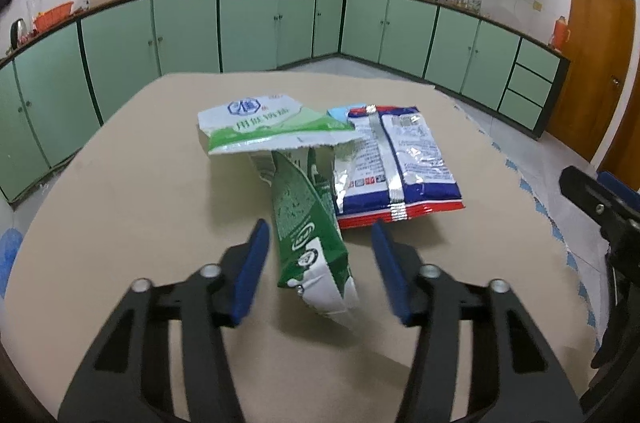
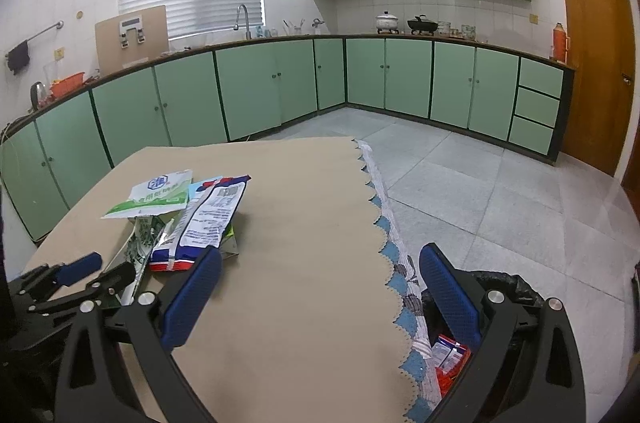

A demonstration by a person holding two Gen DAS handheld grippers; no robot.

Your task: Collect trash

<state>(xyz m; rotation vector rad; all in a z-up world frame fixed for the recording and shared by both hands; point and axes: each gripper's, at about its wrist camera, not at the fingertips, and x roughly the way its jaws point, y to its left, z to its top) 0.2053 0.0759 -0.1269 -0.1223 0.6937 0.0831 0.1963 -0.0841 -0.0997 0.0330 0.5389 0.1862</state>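
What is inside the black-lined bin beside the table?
In the right wrist view, the bin holds at least one red and blue wrapper. The right gripper and the tablecloth edge cover the rest, so anything more is hidden.

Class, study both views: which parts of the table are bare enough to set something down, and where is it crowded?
Bare: the table from the blue snack bag to its scalloped edge, and left of the green wrapper. Crowded: the overlapping pile, including the white-green packet.
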